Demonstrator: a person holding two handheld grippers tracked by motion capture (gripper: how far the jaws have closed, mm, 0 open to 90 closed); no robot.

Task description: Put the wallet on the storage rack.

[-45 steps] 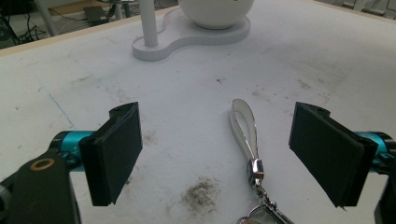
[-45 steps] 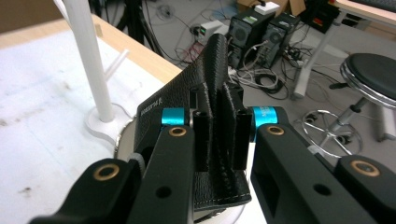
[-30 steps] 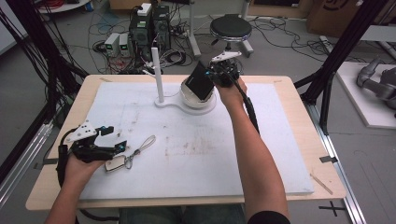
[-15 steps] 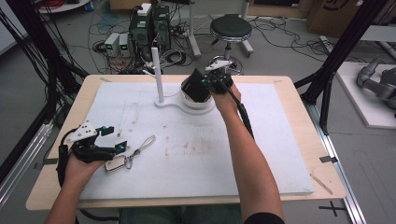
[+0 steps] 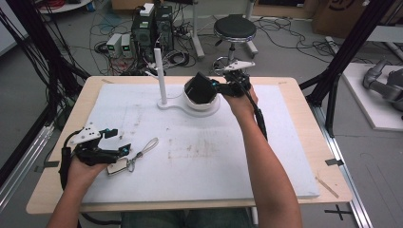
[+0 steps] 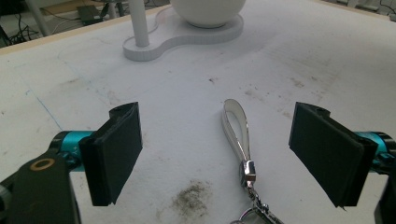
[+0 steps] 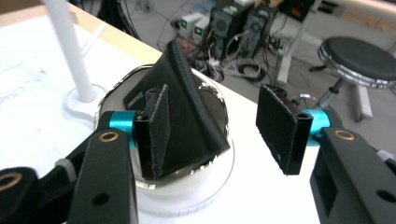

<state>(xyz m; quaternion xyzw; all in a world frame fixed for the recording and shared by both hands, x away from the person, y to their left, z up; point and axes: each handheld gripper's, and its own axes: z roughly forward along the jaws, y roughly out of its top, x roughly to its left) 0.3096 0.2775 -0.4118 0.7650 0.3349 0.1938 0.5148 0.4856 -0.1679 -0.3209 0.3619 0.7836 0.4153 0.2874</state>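
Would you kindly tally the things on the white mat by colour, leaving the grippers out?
White: 1, the stand with its post and bowl
Black: 1, the leather wallet resting in that bowl
Silver: 1, the keychain with a loop strap
Total: 3

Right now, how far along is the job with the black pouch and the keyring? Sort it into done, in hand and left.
Done: the black pouch stands tilted in the white bowl. In hand: the right claw has just been opening, pouch between its jaws, unpinched. Left: the keyring lies on the table inside the open left claw, ungripped.
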